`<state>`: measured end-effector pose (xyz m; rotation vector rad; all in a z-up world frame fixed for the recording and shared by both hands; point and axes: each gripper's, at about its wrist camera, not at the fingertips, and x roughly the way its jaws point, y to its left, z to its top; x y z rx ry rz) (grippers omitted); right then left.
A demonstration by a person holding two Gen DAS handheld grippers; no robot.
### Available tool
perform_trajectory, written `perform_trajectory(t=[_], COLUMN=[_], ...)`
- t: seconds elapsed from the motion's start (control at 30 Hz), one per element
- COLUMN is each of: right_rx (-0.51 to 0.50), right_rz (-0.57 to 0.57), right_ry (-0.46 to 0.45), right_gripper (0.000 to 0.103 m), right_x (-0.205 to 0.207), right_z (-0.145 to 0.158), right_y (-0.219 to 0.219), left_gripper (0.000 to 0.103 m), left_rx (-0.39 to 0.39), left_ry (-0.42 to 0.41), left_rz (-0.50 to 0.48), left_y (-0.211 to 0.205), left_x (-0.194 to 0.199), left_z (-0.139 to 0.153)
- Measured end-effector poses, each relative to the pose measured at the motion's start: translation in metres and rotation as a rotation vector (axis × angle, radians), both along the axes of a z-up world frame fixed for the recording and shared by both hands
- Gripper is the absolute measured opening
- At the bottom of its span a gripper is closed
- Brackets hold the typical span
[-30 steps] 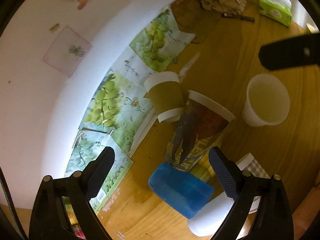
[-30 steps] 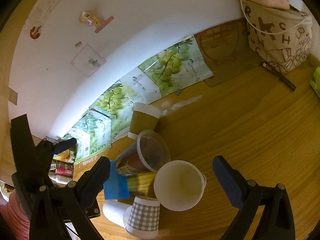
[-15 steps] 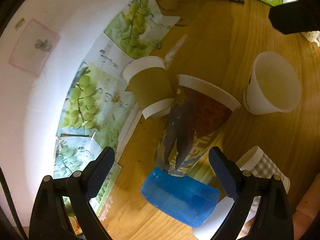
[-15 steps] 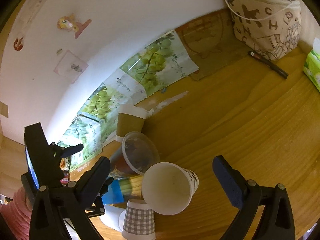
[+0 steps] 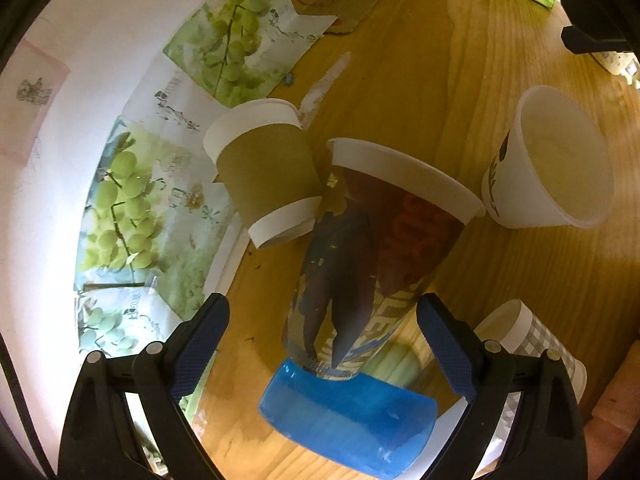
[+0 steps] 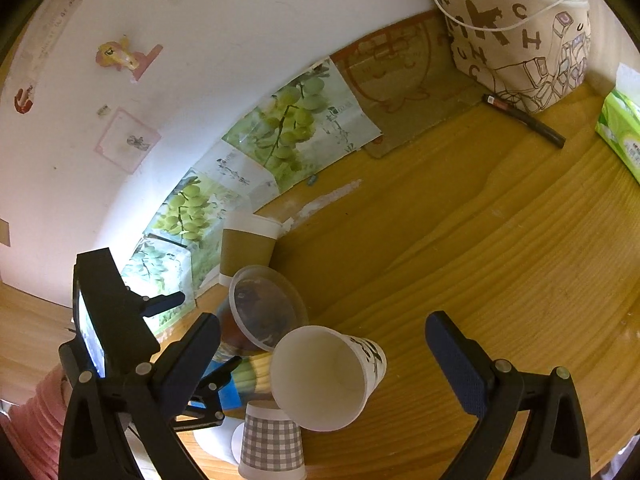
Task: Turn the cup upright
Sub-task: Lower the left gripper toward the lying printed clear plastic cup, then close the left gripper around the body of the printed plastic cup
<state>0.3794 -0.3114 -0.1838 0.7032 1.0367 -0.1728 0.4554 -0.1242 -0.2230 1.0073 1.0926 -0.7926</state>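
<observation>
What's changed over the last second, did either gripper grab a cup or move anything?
The left gripper has closed in on the tall printed cup, which now fills more of its view, but its jaws are open and not touching it. The right gripper drifted slightly nearer the white cup, also open. No cup moved; nothing was grasped.

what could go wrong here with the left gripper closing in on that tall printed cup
1. The tall printed cup stands in a tight cluster: the brown sleeved cup seems to touch it, so a finger of the open left gripper could topple that one.
2. The blue cup lies at its base and may get nudged or roll.
3. The white cup between the open right gripper fingers is close, so the two grippers could collide.
</observation>
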Motion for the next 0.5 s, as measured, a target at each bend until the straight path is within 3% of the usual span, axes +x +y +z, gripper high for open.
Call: perform_trajectory(t=[0.1, 0.27, 0.5], right_rx=[-0.001, -0.001, -0.004], right_rz=[0.002, 0.003, 0.011], right_ry=[0.006, 0.015, 0.021], right_gripper=[0.103, 0.103, 0.103], right_x=[0.002, 0.005, 0.007], right_z=[0.001, 0.001, 0.001], right_y=[0.000, 0.000, 0.001], left_gripper=[0.083, 0.075, 0.074], left_rx=[-0.009, -0.018, -0.033], left_ry=[0.033, 0.076, 0.079], left_rz=[0.001, 0.012, 0.023], left_y=[-0.001, -0.002, -0.006], left_x=[0.003, 0.009, 0.014], left_z=[-0.002, -0.005, -0.008])
